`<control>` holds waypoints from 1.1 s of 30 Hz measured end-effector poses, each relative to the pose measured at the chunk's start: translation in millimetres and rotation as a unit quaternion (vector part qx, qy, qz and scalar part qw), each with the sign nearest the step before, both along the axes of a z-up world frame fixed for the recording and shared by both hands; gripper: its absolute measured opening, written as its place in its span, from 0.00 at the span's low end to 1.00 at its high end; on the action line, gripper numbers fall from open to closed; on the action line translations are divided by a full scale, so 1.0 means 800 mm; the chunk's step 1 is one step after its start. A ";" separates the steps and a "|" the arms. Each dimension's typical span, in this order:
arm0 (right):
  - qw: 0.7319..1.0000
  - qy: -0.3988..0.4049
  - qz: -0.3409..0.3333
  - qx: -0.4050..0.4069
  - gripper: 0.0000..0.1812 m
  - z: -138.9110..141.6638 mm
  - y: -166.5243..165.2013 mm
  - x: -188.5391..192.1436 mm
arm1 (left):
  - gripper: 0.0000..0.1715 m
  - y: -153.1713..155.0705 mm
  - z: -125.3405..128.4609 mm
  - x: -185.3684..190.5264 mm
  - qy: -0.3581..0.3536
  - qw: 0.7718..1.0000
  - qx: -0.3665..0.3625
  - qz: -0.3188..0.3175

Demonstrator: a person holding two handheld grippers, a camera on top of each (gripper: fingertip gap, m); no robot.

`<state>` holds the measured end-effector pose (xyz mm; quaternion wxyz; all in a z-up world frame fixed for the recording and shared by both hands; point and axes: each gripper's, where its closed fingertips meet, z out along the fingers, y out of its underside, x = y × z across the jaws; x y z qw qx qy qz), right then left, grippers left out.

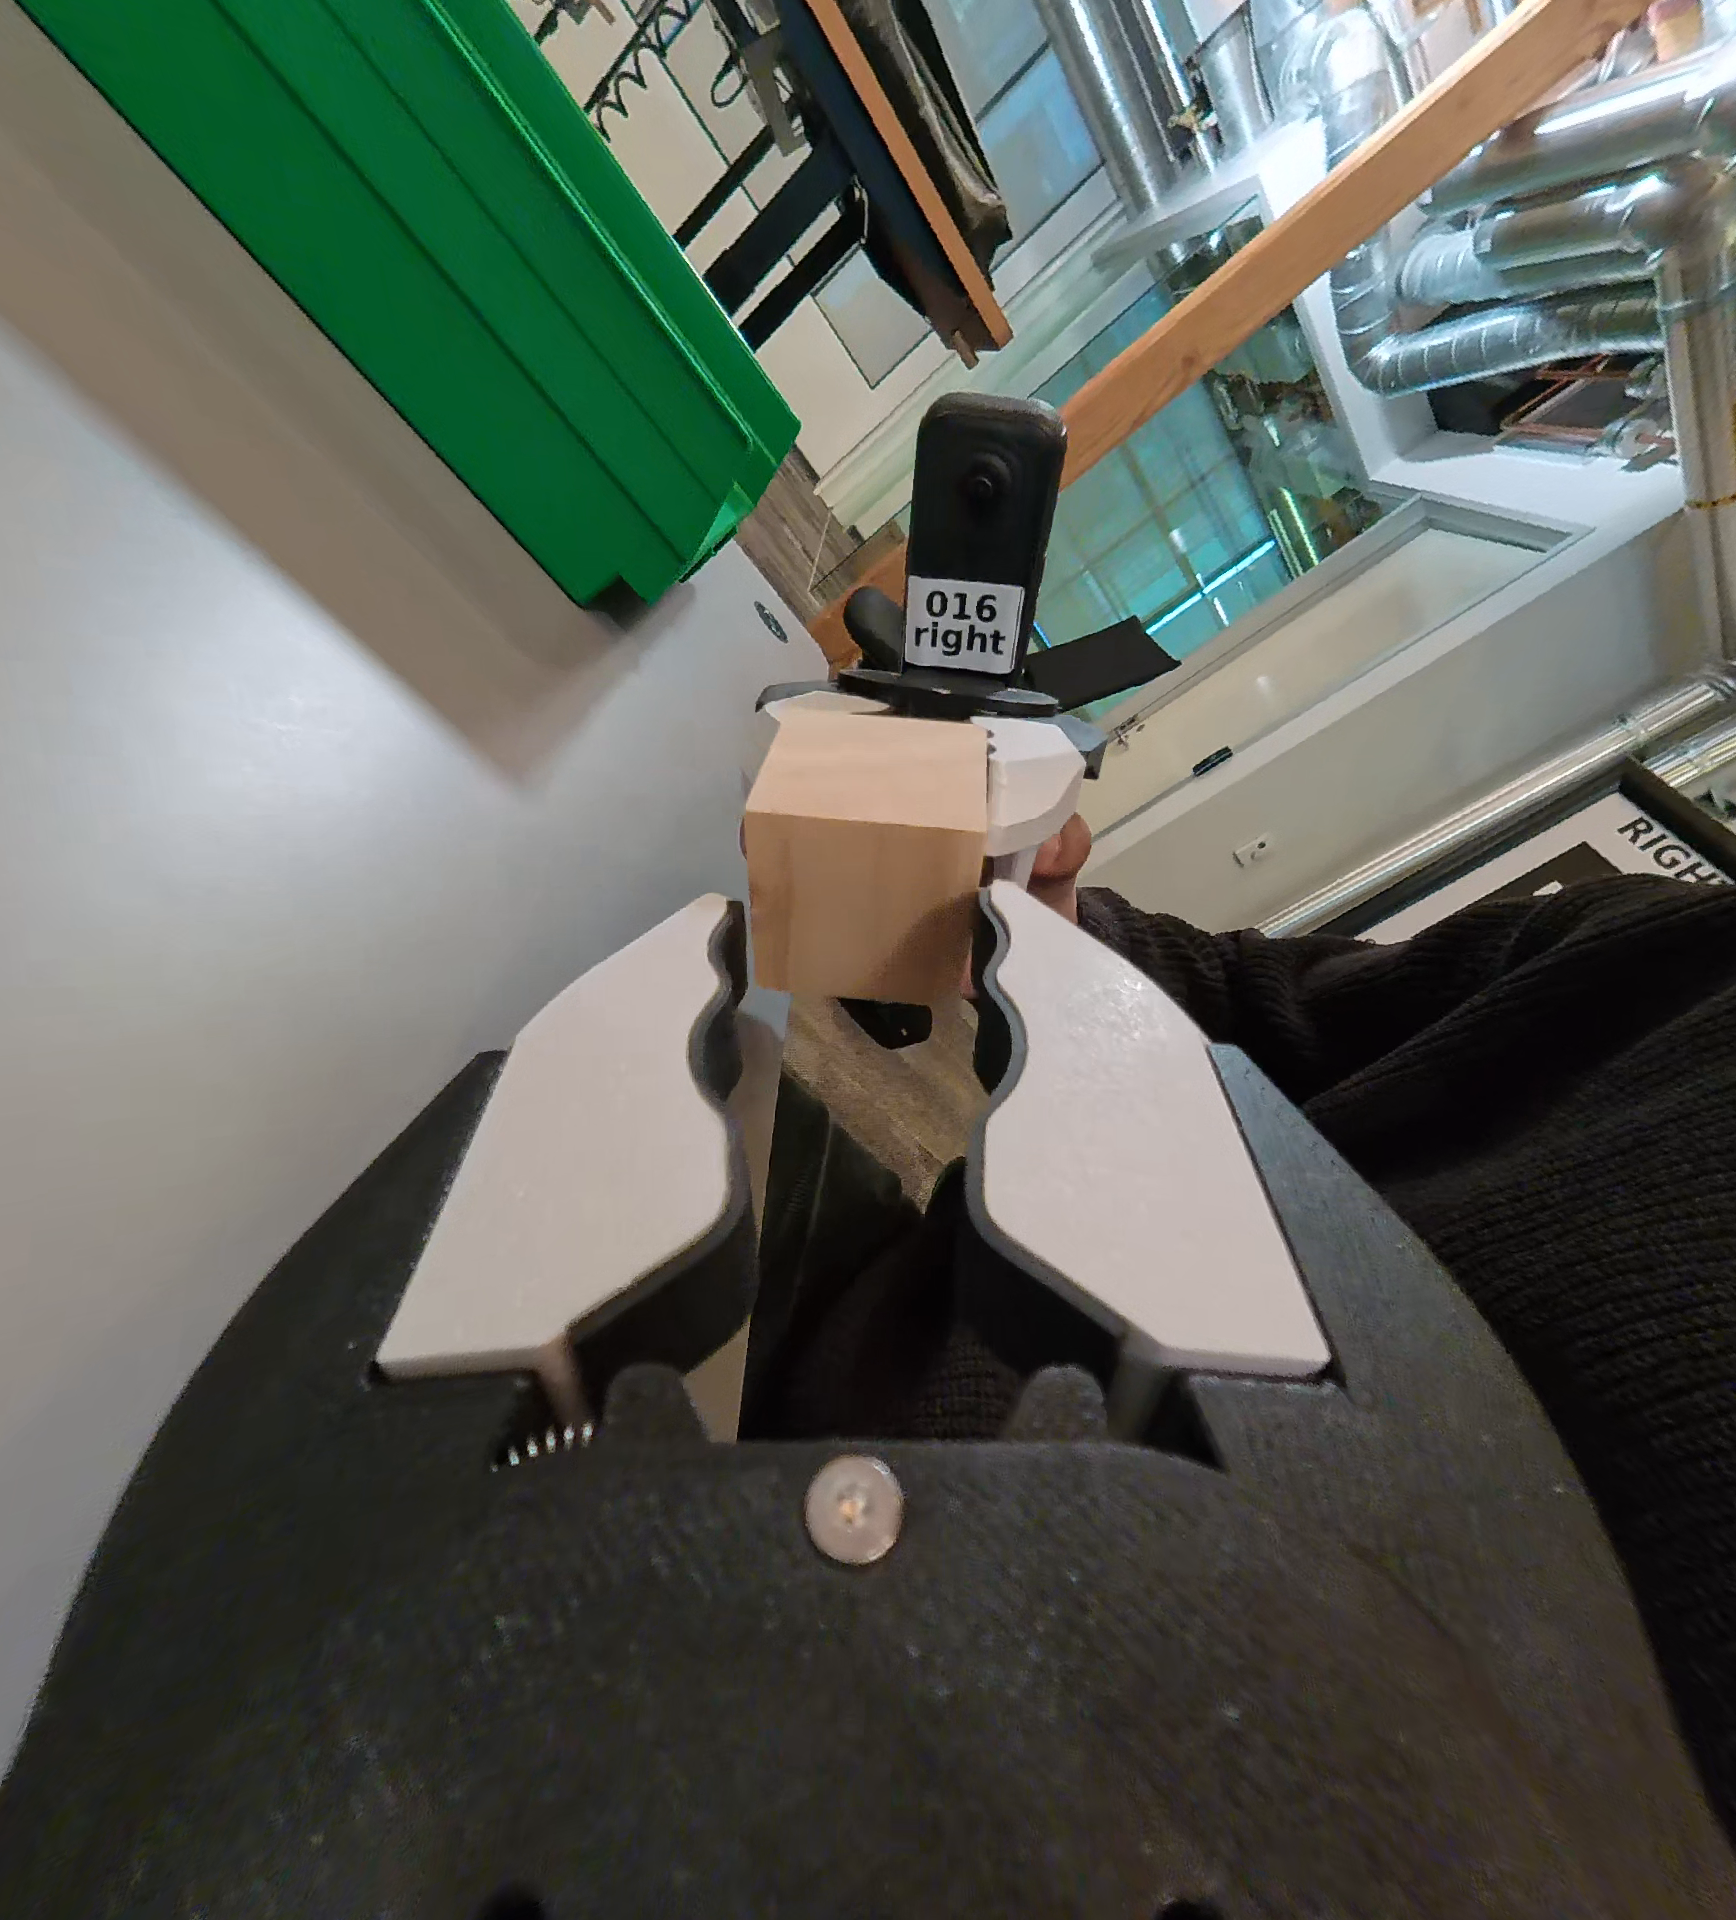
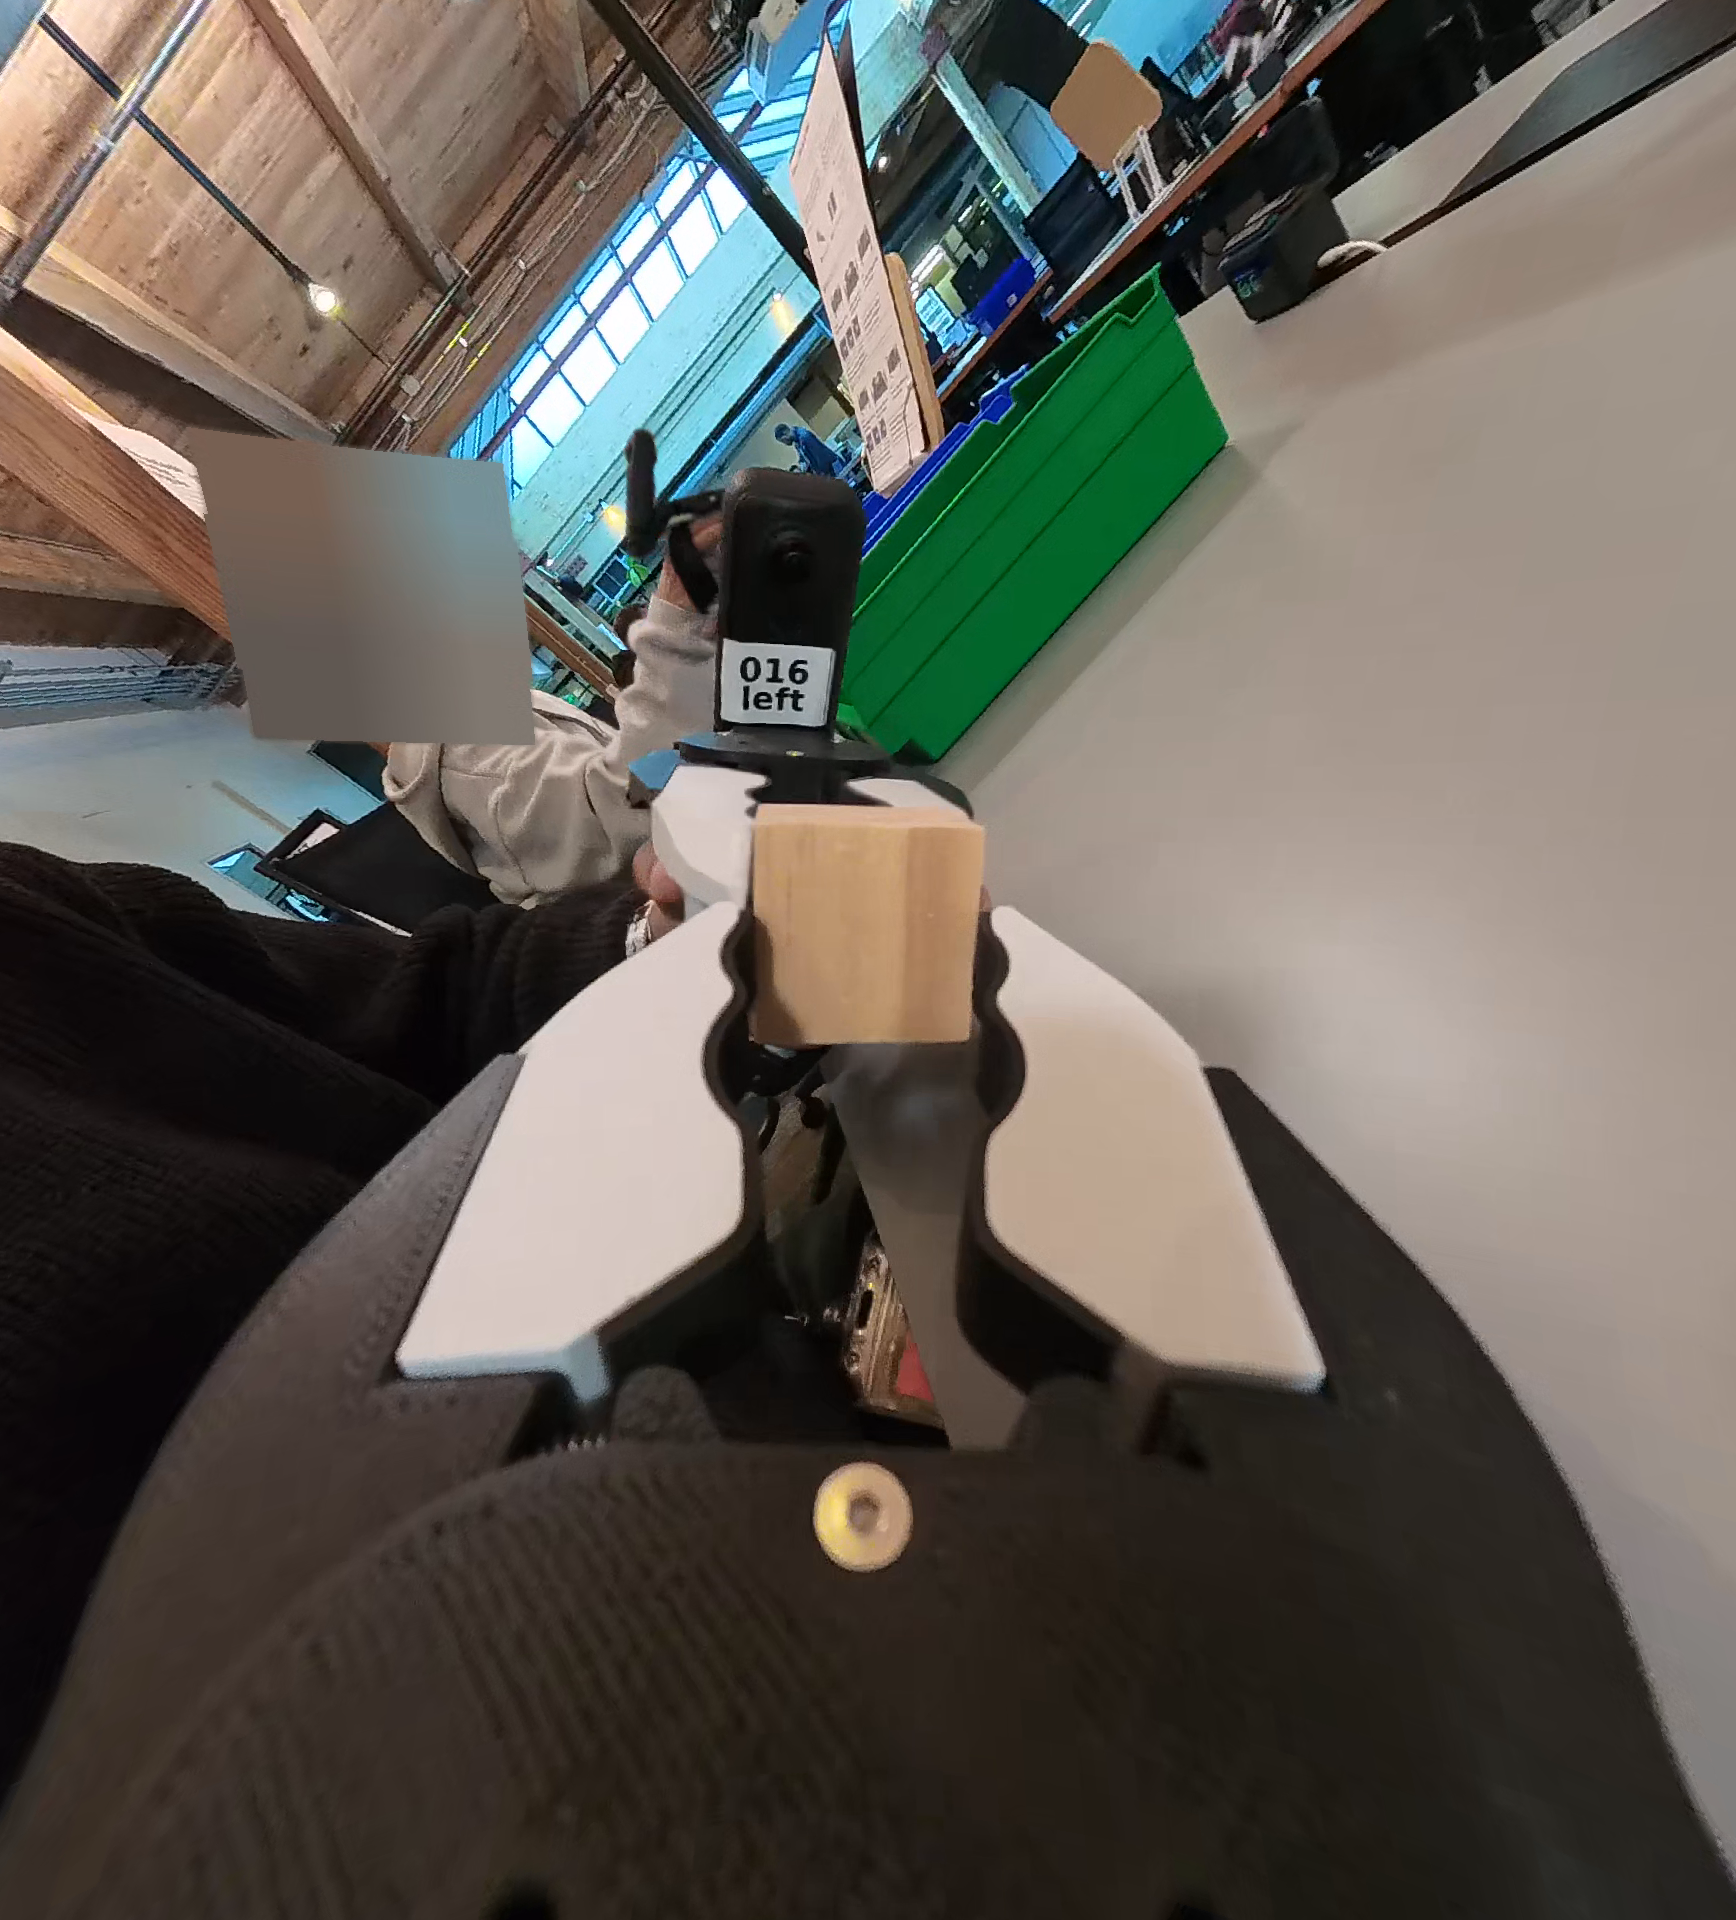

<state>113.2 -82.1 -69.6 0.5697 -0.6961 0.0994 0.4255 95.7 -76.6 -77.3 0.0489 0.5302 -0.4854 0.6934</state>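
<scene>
White worktop [image 1: 220,727] fills one side, and the green bin [image 1: 428,260] sits back toward its far edge. Out front we've got the left gripper [image 1: 859,935] and right gripper [image 2: 864,935] pointed nose to nose. Both look clamped on the same wooden block [image 2: 864,925], one on each end. The block's up in the air between the tips, roughly over the worktop's near edge – hard to say exactly.

both grippers, left gripper [image 1: 859,935] and right gripper [image 2: 864,935], meet tip-to-tip, clamped.
</scene>
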 end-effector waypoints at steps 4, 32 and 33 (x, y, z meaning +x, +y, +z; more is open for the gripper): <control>1.000 0.010 -0.001 0.000 0.22 -0.001 0.001 0.000 | 0.24 -0.001 0.000 0.000 0.002 1.000 -0.005 -0.004; 1.000 0.011 0.015 -0.002 0.24 -0.003 0.002 -0.007 | 0.24 -0.004 -0.002 -0.003 -0.002 1.000 0.012 -0.014; 1.000 0.010 0.016 -0.002 0.23 -0.003 0.002 -0.008 | 0.24 -0.004 -0.002 -0.003 -0.002 1.000 0.013 -0.014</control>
